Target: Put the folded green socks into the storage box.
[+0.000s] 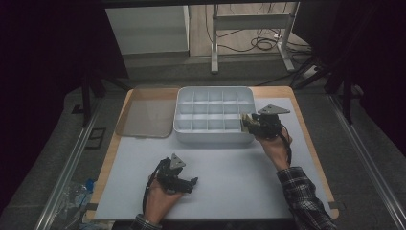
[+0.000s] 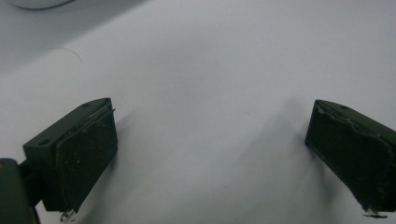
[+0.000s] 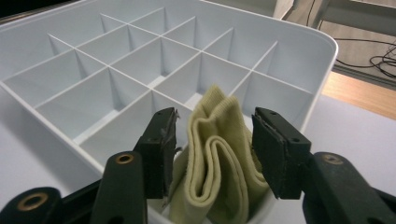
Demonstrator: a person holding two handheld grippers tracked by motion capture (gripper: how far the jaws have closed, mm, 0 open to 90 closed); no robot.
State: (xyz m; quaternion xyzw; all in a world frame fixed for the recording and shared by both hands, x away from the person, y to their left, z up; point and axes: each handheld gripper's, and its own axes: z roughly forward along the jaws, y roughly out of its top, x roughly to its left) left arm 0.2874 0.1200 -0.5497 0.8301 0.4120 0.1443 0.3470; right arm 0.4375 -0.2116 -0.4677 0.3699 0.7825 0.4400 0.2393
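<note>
Folded pale-yellow knit cloth [image 3: 219, 158] stands in the white divided plastic tray's [image 3: 299, 39] near corner cell, between my right gripper's [image 3: 214, 149] parted jaws (released, I judge). Soft, light; pinch across folds. Left gripper [image 2: 210, 154] open, empty.

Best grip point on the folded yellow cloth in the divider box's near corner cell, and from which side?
Judging by its pose, take the folded yellow cloth by its upstanding folds, from above on the box's near-right corner. The layers stand on edge above the white divider box rim, so the jaws can squeeze across them. The right gripper already straddles it there.
</note>
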